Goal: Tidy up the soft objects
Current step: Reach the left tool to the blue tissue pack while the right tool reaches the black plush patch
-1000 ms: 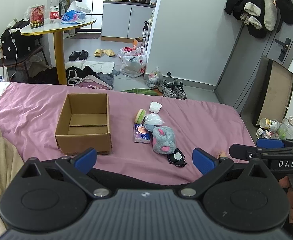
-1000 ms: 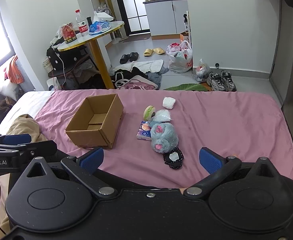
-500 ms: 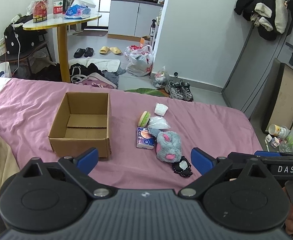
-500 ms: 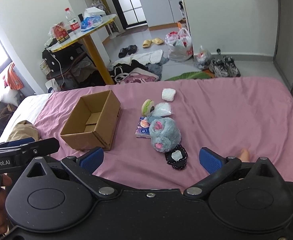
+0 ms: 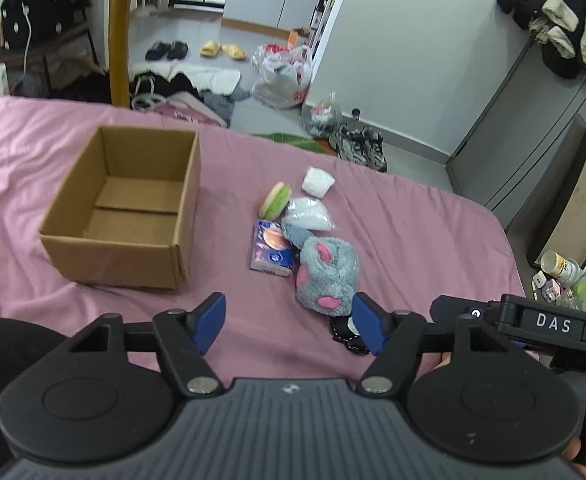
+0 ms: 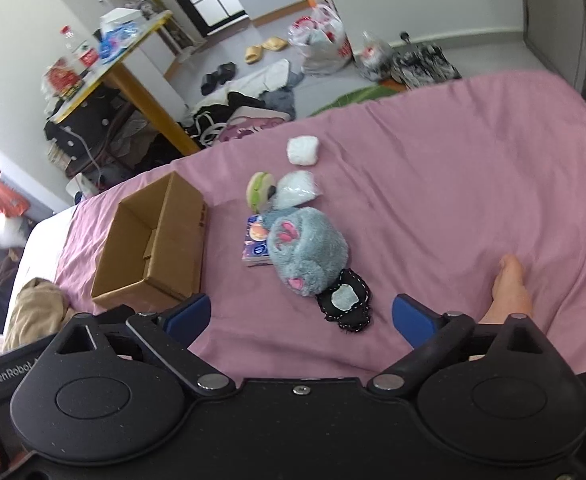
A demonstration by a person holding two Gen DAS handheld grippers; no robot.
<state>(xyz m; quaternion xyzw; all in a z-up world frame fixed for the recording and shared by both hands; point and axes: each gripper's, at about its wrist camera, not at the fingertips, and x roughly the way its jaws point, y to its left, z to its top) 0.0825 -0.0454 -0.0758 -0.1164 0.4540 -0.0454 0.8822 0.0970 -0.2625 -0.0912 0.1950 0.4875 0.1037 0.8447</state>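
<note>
An empty cardboard box [image 5: 123, 204] [image 6: 157, 240] stands open on the pink bedsheet [image 5: 413, 240]. To its right lie a grey plush toy with pink patches [image 5: 327, 276] [image 6: 307, 252], a blue tissue pack [image 5: 271, 248] [image 6: 255, 242], a green-and-tan burger squishy [image 5: 275, 200] [image 6: 259, 190], two white soft packs [image 5: 317, 181] [image 5: 307, 214] [image 6: 303, 151] [image 6: 295, 192] and a black pouch [image 6: 345, 302] [image 5: 345, 330]. My left gripper [image 5: 289, 322] is open just short of the plush. Open too, my right gripper [image 6: 301, 316] hovers near the black pouch.
A person's bare foot [image 6: 511, 284] rests on the sheet at the right. Beyond the bed are a yellow-legged table [image 5: 117, 36], clothes, bags and shoes [image 5: 359, 146] on the floor. Bottles [image 5: 573, 276] stand past the bed's right edge. A beige cloth [image 6: 33, 312] lies at the left.
Both grippers have moved forward and down toward the pile of soft things, which looms larger now. Both stay open. Nothing on the bed has moved.
</note>
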